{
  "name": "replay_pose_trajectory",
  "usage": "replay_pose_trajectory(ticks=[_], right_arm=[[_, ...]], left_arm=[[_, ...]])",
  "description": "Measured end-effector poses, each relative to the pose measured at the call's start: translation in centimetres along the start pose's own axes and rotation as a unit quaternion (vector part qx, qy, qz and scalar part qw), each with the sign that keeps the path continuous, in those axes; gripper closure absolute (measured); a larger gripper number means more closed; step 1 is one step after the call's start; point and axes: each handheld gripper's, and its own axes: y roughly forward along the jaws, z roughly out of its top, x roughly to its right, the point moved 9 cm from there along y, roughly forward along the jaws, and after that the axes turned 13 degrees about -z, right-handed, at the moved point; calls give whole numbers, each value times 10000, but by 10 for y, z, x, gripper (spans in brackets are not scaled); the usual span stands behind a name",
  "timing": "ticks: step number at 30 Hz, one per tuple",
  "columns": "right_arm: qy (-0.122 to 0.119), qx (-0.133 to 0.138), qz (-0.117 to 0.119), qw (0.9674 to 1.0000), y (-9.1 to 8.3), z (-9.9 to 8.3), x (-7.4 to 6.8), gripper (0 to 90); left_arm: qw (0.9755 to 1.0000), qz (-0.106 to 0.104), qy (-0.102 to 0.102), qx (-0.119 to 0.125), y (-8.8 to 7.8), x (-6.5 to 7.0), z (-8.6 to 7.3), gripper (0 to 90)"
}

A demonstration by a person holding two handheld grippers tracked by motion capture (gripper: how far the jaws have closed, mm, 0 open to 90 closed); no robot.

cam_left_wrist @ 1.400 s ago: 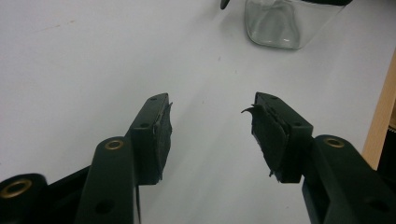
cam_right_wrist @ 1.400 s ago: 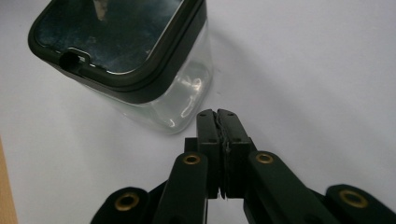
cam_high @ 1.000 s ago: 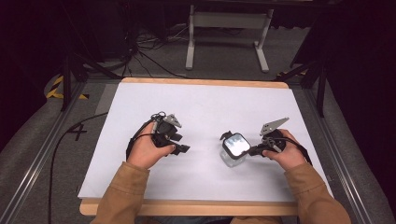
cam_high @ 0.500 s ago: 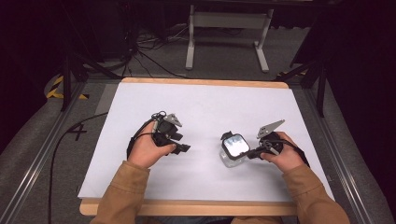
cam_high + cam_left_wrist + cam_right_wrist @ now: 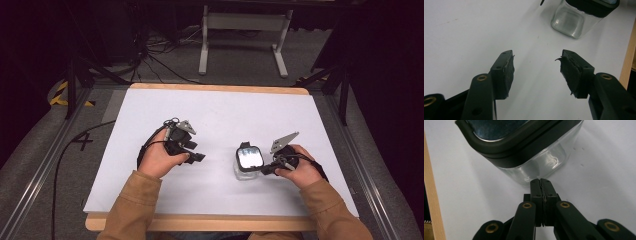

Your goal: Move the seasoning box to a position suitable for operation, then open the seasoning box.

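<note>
A square clear glass jar [image 5: 246,161] with a black-rimmed lid stands on the white table top [image 5: 225,115], right of centre. The jar [image 5: 524,147] looms just beyond my right gripper [image 5: 541,182], whose jaws are pressed together with nothing between them; its tips sit close against the glass wall. In the high view that right gripper [image 5: 266,170] is at the jar's right side. My left gripper [image 5: 199,158] rests left of the jar, open and empty. From the left gripper [image 5: 536,63] view, the jar [image 5: 579,17] stands some way ahead at the upper right.
The table's wooden front edge [image 5: 200,222] runs below both forearms. A cable [image 5: 65,150] trails off the left side. A grey metal stand [image 5: 242,35] and more cables lie on the floor beyond the far edge.
The right hand and its gripper have drifted slightly toward the front, staying against the jar. The left gripper has barely moved.
</note>
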Motion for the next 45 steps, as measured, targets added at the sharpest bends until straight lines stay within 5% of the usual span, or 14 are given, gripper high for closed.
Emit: replay_pose_trajectory(ticks=[15,16,19,24,26,34,45], right_arm=[[-54,5,70,10000,2,0,-9,899],[-51,18,67,10000,1,0,-8,898],[43,150,-12,9999,-8,1,-4,897],[219,483,-198,9984,-33,-2,7,898],[312,539,-291,9976,-39,-5,12,898],[537,693,-438,9952,-52,-18,15,897],[710,700,-490,9938,-55,-30,11,897]], left_arm=[[9999,-72,96,-55,4,1,7,474],[9999,-94,79,101,6,2,10,483],[9996,-156,113,230,6,5,17,561],[9980,-344,293,449,10,13,37,850],[9970,-405,358,552,13,16,45,895],[9941,-515,676,671,30,23,76,897],[9921,-644,758,768,63,22,102,888]])
